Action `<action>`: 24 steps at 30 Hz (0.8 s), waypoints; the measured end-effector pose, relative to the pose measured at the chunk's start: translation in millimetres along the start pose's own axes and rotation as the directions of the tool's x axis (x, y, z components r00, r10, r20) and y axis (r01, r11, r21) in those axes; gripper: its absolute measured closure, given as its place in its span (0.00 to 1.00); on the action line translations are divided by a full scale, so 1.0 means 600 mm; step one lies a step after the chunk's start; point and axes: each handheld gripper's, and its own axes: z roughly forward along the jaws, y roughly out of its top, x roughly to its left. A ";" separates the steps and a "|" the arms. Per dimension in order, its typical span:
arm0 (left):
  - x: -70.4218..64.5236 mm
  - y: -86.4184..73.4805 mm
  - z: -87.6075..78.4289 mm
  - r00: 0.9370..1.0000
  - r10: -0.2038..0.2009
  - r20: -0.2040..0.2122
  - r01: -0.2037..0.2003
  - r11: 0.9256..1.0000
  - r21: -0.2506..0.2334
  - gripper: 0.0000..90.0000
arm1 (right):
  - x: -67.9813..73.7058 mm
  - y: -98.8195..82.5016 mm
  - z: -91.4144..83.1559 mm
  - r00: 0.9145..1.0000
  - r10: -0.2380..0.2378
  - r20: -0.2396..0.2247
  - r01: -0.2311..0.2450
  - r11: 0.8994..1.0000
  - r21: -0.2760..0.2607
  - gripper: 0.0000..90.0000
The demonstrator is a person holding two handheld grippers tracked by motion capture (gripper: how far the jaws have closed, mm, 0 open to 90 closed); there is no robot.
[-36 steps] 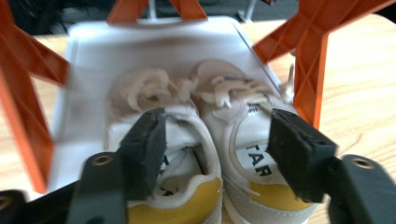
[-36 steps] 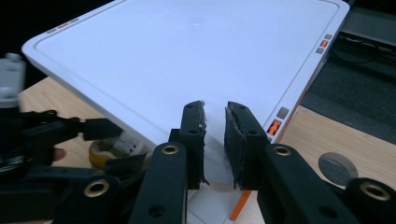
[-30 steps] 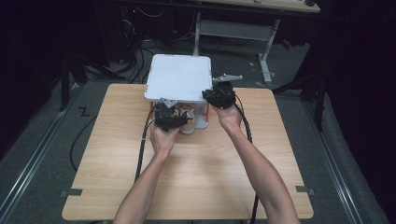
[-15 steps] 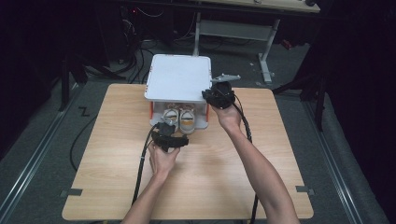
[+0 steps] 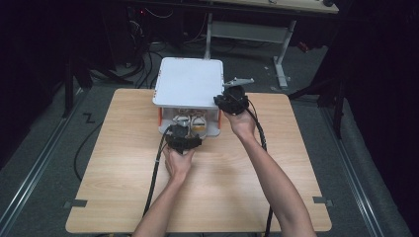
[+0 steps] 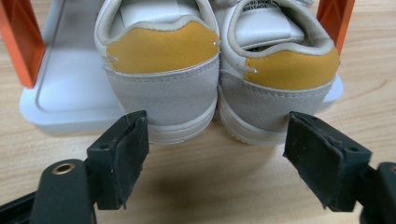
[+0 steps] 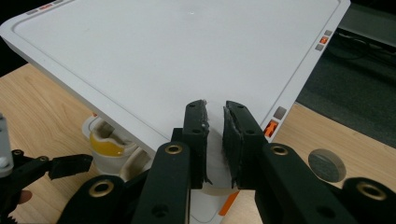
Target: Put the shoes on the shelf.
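Note:
A pair of white and grey shoes (image 5: 190,121) with yellow heels (image 6: 163,51) stands on the lower shelf (image 6: 70,93) of a white rack (image 5: 188,81), heels facing me. My left gripper (image 5: 184,131) sits low on the table just in front of them. It is open, and its jaws have just been closing a little. The heels lie just beyond its tips (image 6: 217,128), with nothing between the pads. My right gripper (image 5: 221,101) is at the front right corner of the rack's top panel (image 7: 163,56). Its jaws (image 7: 215,109) are nearly together, pinching that corner.
Orange posts (image 6: 18,42) hold the top panel over the lower shelf. A grey round disc (image 7: 327,165) lies on the wooden table (image 5: 222,187) to the right of the rack. Cables trail from both grippers toward the table's near edge.
My left gripper has drawn back from under the top panel toward me and sunk lower, so the shoes show in the high view. The right gripper has kept still.

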 end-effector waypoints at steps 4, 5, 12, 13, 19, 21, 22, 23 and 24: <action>0.004 0.010 0.013 1.000 -0.012 -0.003 0.012 1.000 -0.008 0.27 | 0.002 0.002 0.000 1.000 -0.008 0.007 0.008 1.000 0.010 0.89; 0.005 0.013 0.015 1.000 -0.013 -0.005 0.012 1.000 -0.004 0.27 | 0.002 0.002 0.000 1.000 -0.006 0.006 0.006 1.000 0.009 0.89; 0.010 0.022 0.037 0.999 -0.024 -0.030 0.023 0.999 -0.038 0.28 | 0.003 0.002 -0.001 1.000 0.002 0.009 -0.002 1.000 0.013 0.90; 0.010 0.024 0.039 0.999 -0.021 -0.036 0.020 0.999 -0.041 0.28 | 0.003 0.002 -0.002 1.000 0.004 0.007 -0.004 1.000 0.013 0.90; 0.011 0.041 0.053 0.999 -0.031 -0.043 0.030 0.999 -0.029 0.28 | -0.001 0.001 -0.002 1.000 0.011 -0.003 -0.011 1.000 0.011 0.91; 0.010 0.042 0.055 0.998 -0.031 -0.046 0.029 0.999 -0.033 0.27 | -0.001 0.001 -0.002 1.000 0.009 -0.003 -0.009 1.000 0.010 0.91; 0.011 0.042 0.056 0.999 -0.036 -0.040 0.035 0.999 -0.036 0.27 | -0.001 0.001 -0.002 1.000 0.008 -0.004 -0.008 1.000 0.010 0.91; 0.010 0.042 0.057 0.998 -0.047 -0.039 0.046 0.998 -0.042 0.27 | -0.001 0.001 -0.002 1.000 0.010 -0.005 -0.010 1.000 0.011 0.91; 0.011 0.042 0.057 0.998 -0.046 -0.037 0.044 0.998 -0.044 0.27 | -0.002 0.001 -0.002 1.000 0.011 -0.005 -0.011 1.000 0.011 0.92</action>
